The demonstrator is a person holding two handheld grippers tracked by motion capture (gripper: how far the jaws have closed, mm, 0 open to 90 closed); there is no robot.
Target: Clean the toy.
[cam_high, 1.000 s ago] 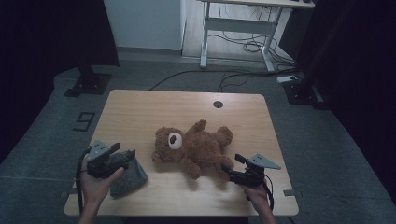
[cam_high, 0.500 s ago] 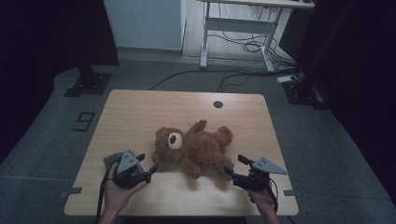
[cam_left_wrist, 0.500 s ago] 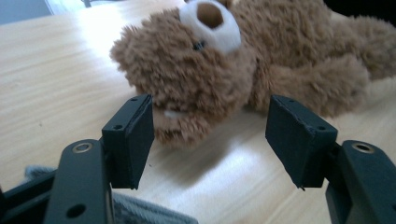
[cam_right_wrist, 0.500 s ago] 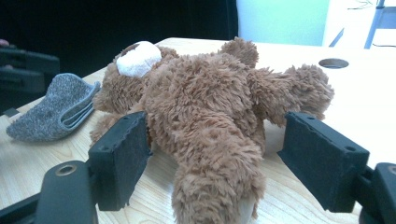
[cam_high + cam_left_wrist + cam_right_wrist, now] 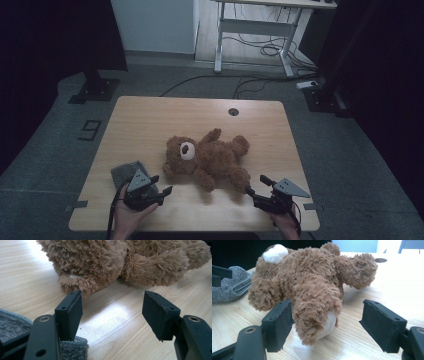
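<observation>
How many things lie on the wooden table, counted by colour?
Brown: 1, the teddy bear
Grey: 1, the felt piece
Total: 2

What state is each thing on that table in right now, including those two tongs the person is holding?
Teddy bear: lying on its back, not held.
Grey felt piece: lying flat on the table, partly under the left tongs.
Left tongs: open, nothing between the jaws.
Right tongs: open, jaws just been closing around the bear's foot; left pad at the fur, right pad apart.
</observation>
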